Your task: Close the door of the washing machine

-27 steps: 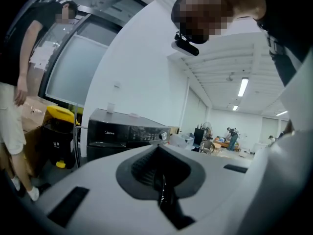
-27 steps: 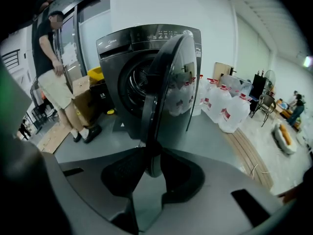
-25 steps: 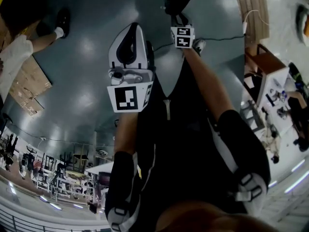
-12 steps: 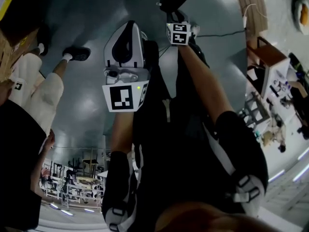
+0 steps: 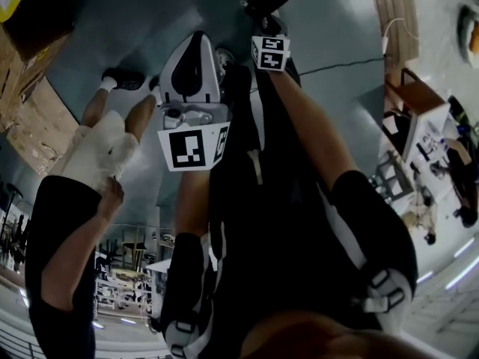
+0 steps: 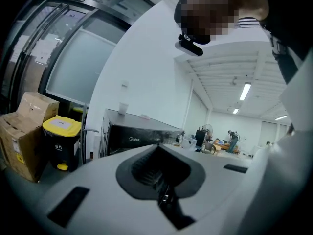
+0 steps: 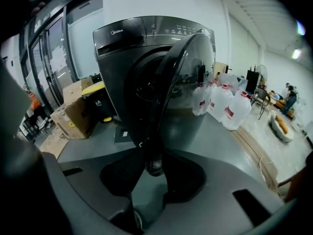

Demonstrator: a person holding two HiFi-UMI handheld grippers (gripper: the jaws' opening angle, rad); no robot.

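The washing machine [image 7: 146,48] stands on the floor at 12 o'clock in the right gripper view. Its round door [image 7: 188,92] is swung wide open toward me, leaning off to 1 o'clock. My right hand-held gripper [image 7: 150,160] tilts down at it. Its jaws have just been opening and now stand well apart, gripping nothing. Only the floor and the dark foot of the door show through the gap, and I judge the door not yet touched. My left hand-held gripper [image 6: 164,192] has its jaws together on nothing and looks across the room, away from the job.

The step in hand is the approach, and I see no need to grasp anything. I would lay the flat outer side of one right jaw against the door's face, at mid height and as far from the hinge as I can reach. From there I would push along the door's own arc, not straight in, so the jaw does not skid off the glass. A firm last press should seat the latch. The left stays out of the swing.
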